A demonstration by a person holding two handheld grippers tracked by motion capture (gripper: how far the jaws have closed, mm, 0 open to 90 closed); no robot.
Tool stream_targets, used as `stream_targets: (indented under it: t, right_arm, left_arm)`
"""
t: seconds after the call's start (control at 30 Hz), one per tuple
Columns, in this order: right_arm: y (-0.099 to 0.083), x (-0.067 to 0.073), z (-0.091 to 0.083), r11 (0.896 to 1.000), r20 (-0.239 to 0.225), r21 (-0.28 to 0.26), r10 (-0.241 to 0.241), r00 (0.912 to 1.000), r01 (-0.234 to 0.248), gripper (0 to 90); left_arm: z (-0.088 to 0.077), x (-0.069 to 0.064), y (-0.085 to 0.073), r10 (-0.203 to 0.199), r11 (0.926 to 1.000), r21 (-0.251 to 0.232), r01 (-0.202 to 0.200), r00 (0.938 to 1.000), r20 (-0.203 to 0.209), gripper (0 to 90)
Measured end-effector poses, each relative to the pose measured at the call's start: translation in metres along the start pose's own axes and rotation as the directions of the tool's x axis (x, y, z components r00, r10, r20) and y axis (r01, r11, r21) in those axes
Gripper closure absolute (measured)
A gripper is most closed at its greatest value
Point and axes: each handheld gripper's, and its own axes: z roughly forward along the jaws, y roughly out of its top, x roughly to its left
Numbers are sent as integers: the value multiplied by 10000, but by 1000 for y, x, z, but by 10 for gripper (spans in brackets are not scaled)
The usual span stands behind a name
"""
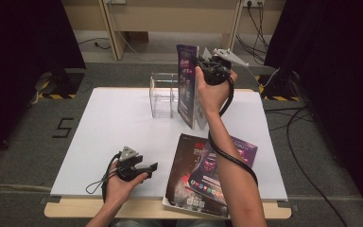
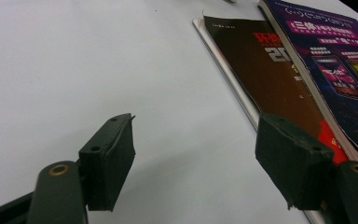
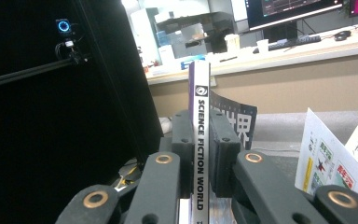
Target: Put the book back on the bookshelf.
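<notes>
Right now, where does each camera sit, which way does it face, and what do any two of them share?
High view: above the person's side, looking forward and down on the table; both forearms, left gripper, right gripper raising a magazine by the clear holder.
Left gripper view: low over the table, facing the stacked magazines; open jaws.
Right gripper view: level, facing desks; jaws clamping the magazine's spine.
Shared: high and left views both show the stack; high and right, the held magazine.
</notes>
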Motion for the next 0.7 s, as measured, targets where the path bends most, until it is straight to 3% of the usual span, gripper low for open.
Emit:
stream_targets:
  t: [0.7]
  right_arm:
    - [3,-7,19,10000,304,-17,33,9995,-32,833]
  left_arm:
    - [0,0,-1,190,9998,-5,-190,9998,-27,274]
